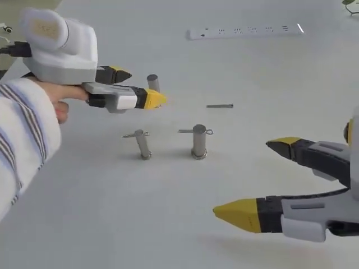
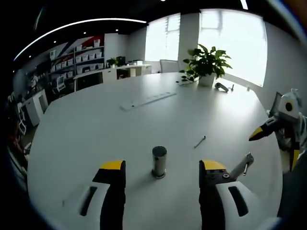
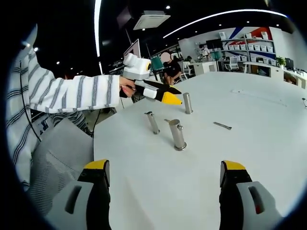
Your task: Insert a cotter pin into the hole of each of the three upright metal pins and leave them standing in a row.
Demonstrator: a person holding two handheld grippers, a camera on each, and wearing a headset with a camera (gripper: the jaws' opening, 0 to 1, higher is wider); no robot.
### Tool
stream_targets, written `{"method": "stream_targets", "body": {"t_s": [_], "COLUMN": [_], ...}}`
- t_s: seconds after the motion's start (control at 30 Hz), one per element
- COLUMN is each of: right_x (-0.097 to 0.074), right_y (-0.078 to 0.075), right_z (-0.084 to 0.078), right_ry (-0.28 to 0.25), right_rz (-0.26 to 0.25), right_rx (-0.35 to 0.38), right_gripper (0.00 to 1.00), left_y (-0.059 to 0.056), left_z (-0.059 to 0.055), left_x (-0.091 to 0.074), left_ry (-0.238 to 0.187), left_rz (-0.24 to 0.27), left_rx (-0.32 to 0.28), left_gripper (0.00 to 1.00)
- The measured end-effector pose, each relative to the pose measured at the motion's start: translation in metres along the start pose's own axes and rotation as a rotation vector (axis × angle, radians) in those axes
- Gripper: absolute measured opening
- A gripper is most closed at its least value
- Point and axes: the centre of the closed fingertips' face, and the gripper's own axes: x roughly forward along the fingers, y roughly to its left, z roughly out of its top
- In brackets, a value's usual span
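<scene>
Jaws on both grippers stand wide apart and grip nothing. Beneath them spreads the white table [image 1: 269,78]. The left gripper [image 1: 139,86], held by a hand [image 1: 59,98] in a striped sleeve [image 1: 22,129], hovers at the far left. The right gripper [image 1: 249,178] hangs at the near right, well apart from the pins. A white power strip [image 1: 247,31] lies along the far side.

Three metal pins stand on the table. The bare pin [image 2: 159,161] sits just ahead of the gap in the left gripper, untouched. Nearer the person, the second pin [image 1: 143,144] looks slightly tilted and carries a cotter pin [image 1: 134,134] through its top. The third pin [image 1: 199,141], just beside it, stands upright with another through its hole. A loose cotter pin [image 1: 219,106] lies flat beyond the third pin, to the right of the bare pin.
</scene>
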Motion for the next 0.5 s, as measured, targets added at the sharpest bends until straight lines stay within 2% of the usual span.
{"method": "stream_targets", "body": {"t_s": [0.13,0.27,0.4,0.5], "right_x": [0.000,-0.001,-0.002,-0.002], "right_y": [0.000,-0.001,-0.004,-0.005], "right_z": [0.002,0.001,-0.001,-0.002], "right_ry": [-0.003,0.000,0.005,-0.003], "right_rz": [-0.001,-0.003,-0.013,-0.019], "right_rx": [-0.003,0.000,0.006,0.019], "right_gripper": [0.94,0.94,0.94,0.93], "left_y": [0.002,0.004,0.005,0.004], "left_z": [0.002,0.001,0.003,0.001], "left_x": [0.005,0.011,0.017,0.023], "left_ry": [-0.010,0.001,-0.011,0.009], "left_rz": [-0.017,-0.021,-0.033,-0.042], "left_rx": [-0.013,-0.002,-0.017,-0.002], "left_gripper": [0.43,0.41,0.40,0.37]}}
